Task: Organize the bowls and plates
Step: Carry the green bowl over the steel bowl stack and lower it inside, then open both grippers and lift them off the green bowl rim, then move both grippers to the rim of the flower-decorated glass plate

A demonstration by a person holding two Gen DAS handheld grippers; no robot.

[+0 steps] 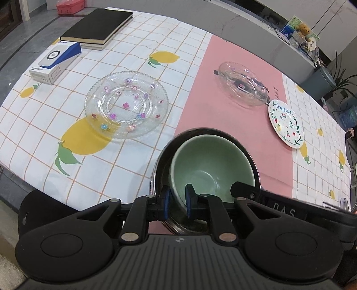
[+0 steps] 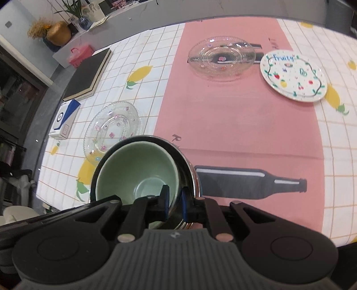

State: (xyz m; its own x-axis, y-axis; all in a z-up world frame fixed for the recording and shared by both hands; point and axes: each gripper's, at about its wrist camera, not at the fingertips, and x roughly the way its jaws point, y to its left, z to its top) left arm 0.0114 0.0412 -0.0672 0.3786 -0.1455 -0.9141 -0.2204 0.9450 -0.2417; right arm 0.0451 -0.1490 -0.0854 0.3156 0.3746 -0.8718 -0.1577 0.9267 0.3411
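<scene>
A table under a checked lemon-print cloth (image 1: 138, 44) with a pink runner (image 2: 234, 116) down its middle carries everything here. Toward the far left corner lies a black notebook (image 1: 98, 25) on top of a paler book, and just nearer along the left edge a blue-and-white box (image 1: 55, 61). Beyond that corner a pink basket (image 1: 69, 6) sits off the table. On the white cloth between the box and the runner rests a clear glass plate (image 1: 126, 104) with small coloured flowers, with nothing lying on it. Farther along the runner a second glass plate (image 2: 222, 56) sits over a dark printed shape, and touching or just beside its right rim is a white plate (image 2: 293, 75) painted with fruit, lying half over the runner's right edge. Both are bare. A black bottle print (image 2: 250, 184) lies flat on the runner near the front edge.

At the near edge of the table, on the left border of the runner, a steel bowl (image 1: 164, 151) holds a pale green bowl (image 1: 212, 160) nested inside it, tipped against one side; the green bowl holds nothing. The left gripper (image 1: 178, 199) is nearly closed, its blue pads pinching the near wall of the green bowl. The right gripper (image 2: 175, 204) is likewise almost closed, and its pads straddle the rims there, one inside the green bowl, one outside by the steel rim; the steel bowl's wall looks clamped.
</scene>
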